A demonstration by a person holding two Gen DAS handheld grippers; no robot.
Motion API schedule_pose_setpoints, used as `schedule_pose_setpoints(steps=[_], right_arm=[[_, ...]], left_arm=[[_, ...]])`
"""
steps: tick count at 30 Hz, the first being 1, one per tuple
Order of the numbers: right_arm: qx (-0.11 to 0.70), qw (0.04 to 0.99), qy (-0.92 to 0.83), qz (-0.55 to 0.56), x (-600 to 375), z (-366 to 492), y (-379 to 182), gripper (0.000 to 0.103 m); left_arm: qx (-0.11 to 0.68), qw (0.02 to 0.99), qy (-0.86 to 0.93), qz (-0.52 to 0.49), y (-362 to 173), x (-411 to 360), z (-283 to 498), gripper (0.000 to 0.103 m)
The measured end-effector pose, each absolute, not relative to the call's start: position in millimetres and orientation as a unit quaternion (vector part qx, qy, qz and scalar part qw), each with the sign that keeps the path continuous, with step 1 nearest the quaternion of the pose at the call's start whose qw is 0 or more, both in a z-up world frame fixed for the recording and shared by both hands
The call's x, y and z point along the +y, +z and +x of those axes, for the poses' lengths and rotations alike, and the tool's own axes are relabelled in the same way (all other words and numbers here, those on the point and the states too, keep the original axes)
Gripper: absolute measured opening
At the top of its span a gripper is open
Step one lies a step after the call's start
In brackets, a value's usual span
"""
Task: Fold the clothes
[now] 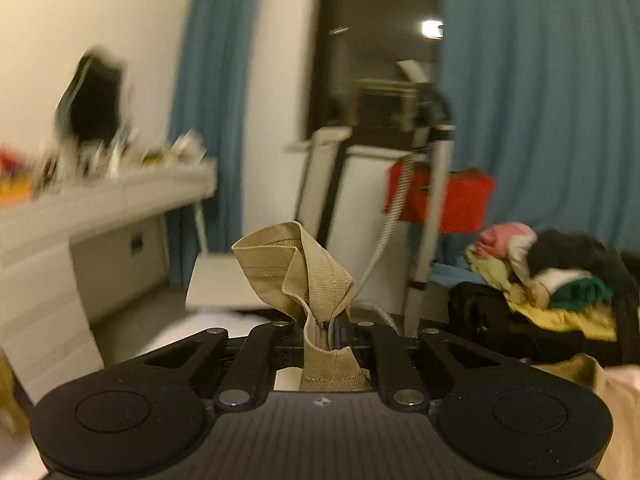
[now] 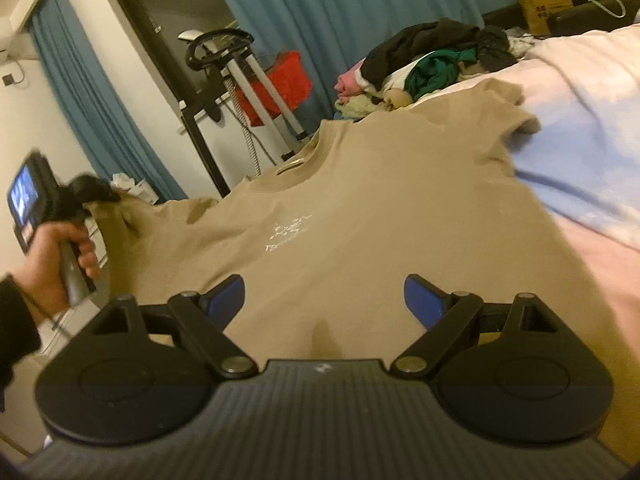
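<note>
Left tongs (image 1: 326, 330) pinching sleeve (image 1: 294, 268) of tan shirt (image 2: 360, 216), lifted off bed (image 2: 580, 128). Right tongs (image 2: 324, 300) spread wide above shirt hem.

tan T-shirt (image 2: 360, 208) | blue curtain (image 2: 352, 12) | pink-lilac bedcover (image 2: 580, 128) | red bag (image 2: 288, 80)

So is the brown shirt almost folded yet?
Not yet. The tan T-shirt is spread flat on the bed; that part looks done. The left gripper pinches one sleeve, the right gripper is open. The clothes pile waits.
</note>
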State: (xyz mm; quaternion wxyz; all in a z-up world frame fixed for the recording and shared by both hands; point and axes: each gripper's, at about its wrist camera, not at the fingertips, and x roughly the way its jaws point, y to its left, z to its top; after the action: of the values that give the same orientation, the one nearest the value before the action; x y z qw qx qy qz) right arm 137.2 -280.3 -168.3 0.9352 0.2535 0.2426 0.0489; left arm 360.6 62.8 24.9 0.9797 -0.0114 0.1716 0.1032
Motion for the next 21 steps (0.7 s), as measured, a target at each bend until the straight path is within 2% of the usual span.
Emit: schedule_pose_setpoints(steps=[4, 7, 14, 15, 18, 20, 21], right_arm=[[0.236, 0.933, 0.035, 0.268, -289.7, 130.2, -164.9, 0.088], [0.235, 0.933, 0.026, 0.273, -297.3, 132.1, -165.9, 0.088], [0.24, 0.927, -0.004, 0.288, -316.5, 142.4, -180.0, 0.089], [0.242, 0.928, -0.003, 0.283, -316.0, 145.2, -182.7, 0.088], [0.246, 0.929, -0.001, 0.277, -316.4, 152.5, -190.3, 0.088], [0.249, 0.926, -0.004, 0.285, -320.7, 156.6, -195.6, 0.088], [0.251, 0.923, -0.007, 0.291, -323.3, 158.8, -198.0, 0.088]], left_arm=[[0.19, 0.98, 0.056, 0.027, 45.2, -17.1, 361.7, 0.01], [0.204, 0.977, 0.021, 0.06, 41.5, -78.4, 365.0, 0.01], [0.252, 0.966, -0.025, 0.055, -20.2, -169.3, 389.1, 0.013], [0.262, 0.963, -0.034, 0.045, -31.1, -172.7, 391.4, 0.015], [0.287, 0.956, -0.062, 0.023, -55.4, -175.9, 394.7, 0.033], [0.296, 0.952, -0.076, 0.018, -58.7, -166.6, 389.5, 0.05], [0.3, 0.95, -0.083, 0.016, -59.6, -161.2, 386.4, 0.053]])
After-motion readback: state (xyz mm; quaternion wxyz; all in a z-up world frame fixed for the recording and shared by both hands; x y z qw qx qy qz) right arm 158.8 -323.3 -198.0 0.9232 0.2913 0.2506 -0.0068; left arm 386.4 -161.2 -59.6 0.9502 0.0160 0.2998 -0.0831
